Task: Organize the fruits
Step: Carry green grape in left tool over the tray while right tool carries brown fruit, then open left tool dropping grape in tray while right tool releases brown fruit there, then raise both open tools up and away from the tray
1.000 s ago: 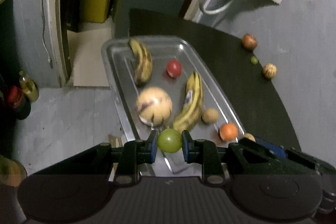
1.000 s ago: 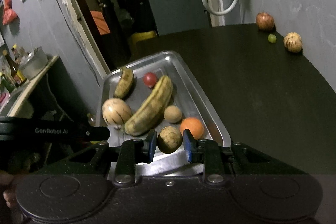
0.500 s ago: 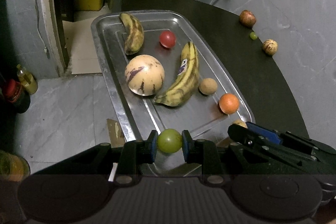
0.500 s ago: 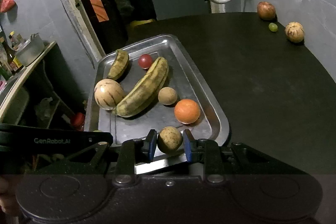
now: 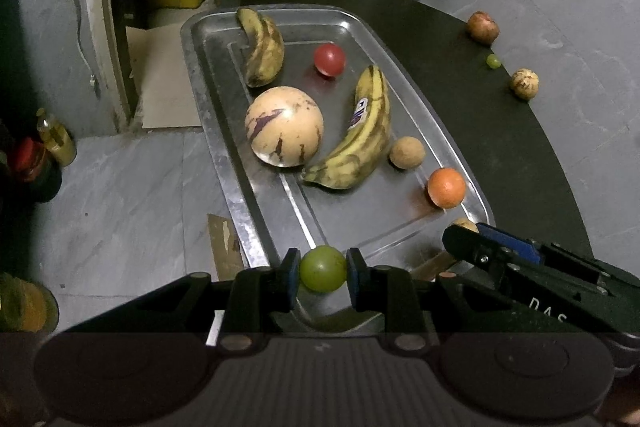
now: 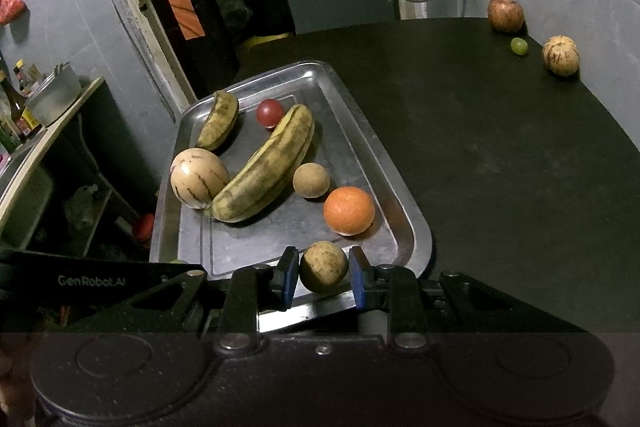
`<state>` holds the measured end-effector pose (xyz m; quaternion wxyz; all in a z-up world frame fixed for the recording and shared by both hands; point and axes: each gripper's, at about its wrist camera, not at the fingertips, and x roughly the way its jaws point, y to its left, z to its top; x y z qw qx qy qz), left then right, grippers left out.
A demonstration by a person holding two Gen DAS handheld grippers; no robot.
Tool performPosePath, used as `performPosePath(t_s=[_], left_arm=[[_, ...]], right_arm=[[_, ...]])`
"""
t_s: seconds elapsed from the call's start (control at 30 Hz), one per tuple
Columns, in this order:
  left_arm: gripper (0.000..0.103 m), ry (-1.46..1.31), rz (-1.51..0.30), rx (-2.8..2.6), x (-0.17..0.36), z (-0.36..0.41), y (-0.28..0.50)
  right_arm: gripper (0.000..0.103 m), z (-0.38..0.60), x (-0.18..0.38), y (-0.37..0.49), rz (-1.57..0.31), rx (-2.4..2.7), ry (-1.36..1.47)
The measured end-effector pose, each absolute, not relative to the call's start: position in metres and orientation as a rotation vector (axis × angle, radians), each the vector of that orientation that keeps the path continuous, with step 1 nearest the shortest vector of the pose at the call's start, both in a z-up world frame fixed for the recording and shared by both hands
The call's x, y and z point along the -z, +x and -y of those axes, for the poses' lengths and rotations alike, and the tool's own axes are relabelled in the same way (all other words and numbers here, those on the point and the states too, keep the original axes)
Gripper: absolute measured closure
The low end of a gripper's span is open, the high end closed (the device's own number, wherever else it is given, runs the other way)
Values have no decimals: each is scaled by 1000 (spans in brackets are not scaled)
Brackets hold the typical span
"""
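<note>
The dull, scuffed metal tray is sitting on a matt black tabletop, while the glossy pale melon is catching light.

Two fisheye wrist views, each looking forward and steeply down along its own gripper's fingers. The left wrist view sits close above the near left corner of the metal tray, facing along its length. The right wrist view sits close above the tray's near edge, facing the dark table. Both share the tray, and the far table edge by the wall.
</note>
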<state>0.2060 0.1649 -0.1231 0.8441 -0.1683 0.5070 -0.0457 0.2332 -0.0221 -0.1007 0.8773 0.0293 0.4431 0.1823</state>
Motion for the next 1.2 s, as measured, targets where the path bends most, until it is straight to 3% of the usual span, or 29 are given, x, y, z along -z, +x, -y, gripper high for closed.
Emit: performPosePath(t_s=[0.4,0.53,0.73,0.8,0.87,1.0,1.07,1.2], left_arm=[[76,-380,-1076,88,125,-165,205],[70,-402,-1064,84,122,-167,204],[58,-440,-1031,74,110,-172,198],[53,-444,-1017,73,104,-173,195],[38,-443,-1007,70,98,-174,192],[22,-426,-981,74,84,-174,186],[15,-404,-975,71,79,-172,183],[6,-384,-965,76,72,-171,180]], right_arm=[[72,25,101,233,-930,-368,58],[70,28,97,230,-920,-362,71],[51,37,81,222,-878,-341,92],[39,40,75,219,-865,-331,96],[29,44,67,213,-848,-323,103],[11,51,53,201,-814,-301,104],[4,53,48,196,-801,-283,101],[1,56,38,187,-791,-235,85]])
